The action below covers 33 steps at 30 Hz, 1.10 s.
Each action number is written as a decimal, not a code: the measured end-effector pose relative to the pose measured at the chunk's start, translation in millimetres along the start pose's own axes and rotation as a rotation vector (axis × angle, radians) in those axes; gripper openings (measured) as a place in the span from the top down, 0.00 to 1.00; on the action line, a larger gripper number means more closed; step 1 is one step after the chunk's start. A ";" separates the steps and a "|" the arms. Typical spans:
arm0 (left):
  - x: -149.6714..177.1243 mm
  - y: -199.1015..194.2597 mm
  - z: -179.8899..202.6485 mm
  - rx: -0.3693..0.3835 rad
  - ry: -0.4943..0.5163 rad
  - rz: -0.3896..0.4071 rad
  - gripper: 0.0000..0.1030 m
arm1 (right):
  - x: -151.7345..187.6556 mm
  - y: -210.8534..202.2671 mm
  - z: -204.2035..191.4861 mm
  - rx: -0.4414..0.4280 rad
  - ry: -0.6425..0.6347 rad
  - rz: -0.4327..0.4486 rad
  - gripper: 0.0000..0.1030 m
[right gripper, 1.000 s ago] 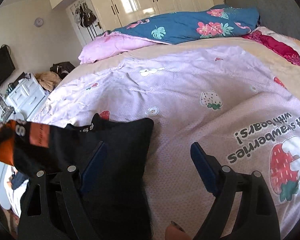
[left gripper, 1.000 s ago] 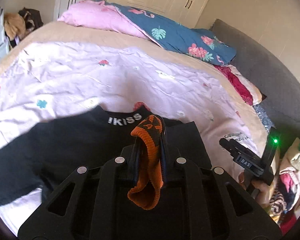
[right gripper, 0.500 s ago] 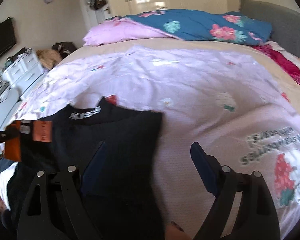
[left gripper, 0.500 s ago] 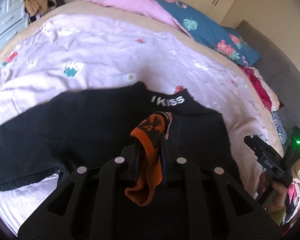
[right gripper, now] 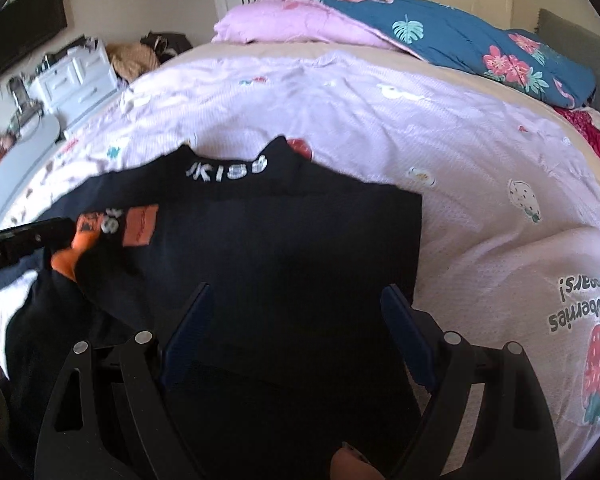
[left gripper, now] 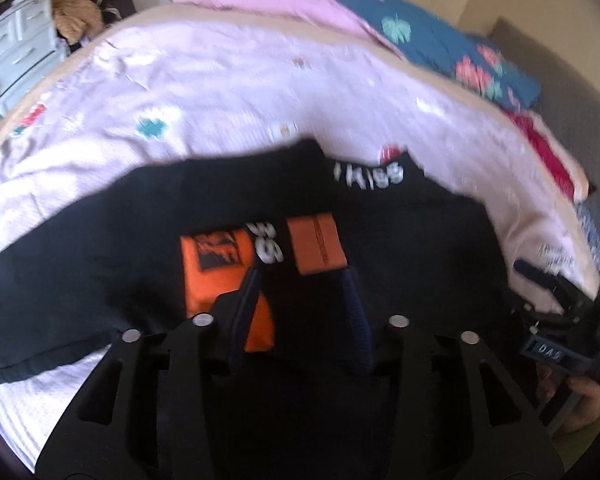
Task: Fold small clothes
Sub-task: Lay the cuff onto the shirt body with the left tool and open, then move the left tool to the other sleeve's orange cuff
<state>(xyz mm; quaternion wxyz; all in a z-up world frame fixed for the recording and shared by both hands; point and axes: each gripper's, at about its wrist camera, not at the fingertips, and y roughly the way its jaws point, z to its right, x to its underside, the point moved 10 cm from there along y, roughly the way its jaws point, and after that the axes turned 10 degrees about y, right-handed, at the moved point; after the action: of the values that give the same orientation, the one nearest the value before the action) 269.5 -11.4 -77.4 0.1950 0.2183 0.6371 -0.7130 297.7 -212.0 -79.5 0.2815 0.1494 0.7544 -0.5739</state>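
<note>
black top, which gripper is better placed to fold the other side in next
Right, probably. The right gripper hangs open over the black top near its unfolded right edge; the left gripper sits open by the orange cuff.

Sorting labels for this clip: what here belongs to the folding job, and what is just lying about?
Job:
black shirt
orange cuff
left tool
right tool

Lying about:
pink quilt
blue floral duvet
white drawers
</note>
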 end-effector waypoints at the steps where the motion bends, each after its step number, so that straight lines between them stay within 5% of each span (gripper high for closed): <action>1: 4.5 6.4 0.9 -0.005 0.007 -0.020 0.58 | 2.0 2.1 0.5 0.011 -0.009 -0.007 0.16; 5: 28.4 32.2 -9.2 -0.066 0.021 -0.097 0.52 | 16.1 17.7 11.3 0.084 -0.033 -0.083 0.15; 8: 36.5 35.0 -11.4 -0.069 0.036 -0.075 0.50 | 29.9 35.5 27.2 0.180 -0.056 -0.142 0.09; 15: 38.3 22.9 -11.2 -0.041 0.019 -0.039 0.43 | 20.9 27.7 34.7 0.163 0.012 -0.099 0.09; 23: 34.7 5.3 -12.7 -0.059 0.009 -0.008 0.33 | 1.2 0.1 2.1 -0.048 0.057 0.004 0.09; 30: 31.8 -10.8 -25.4 -0.097 -0.014 0.020 0.09 | -7.4 -8.8 -9.7 -0.064 0.028 0.056 0.04; 33: 32.9 -16.7 -30.6 -0.117 -0.033 0.030 0.09 | -10.7 -16.5 -14.8 -0.069 0.012 0.079 0.04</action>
<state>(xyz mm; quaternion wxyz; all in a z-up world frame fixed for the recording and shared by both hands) 234.9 20.9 -84.9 0.2288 0.2042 0.6710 -0.6750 293.4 -201.8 -57.6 0.3043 0.1725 0.7690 -0.5351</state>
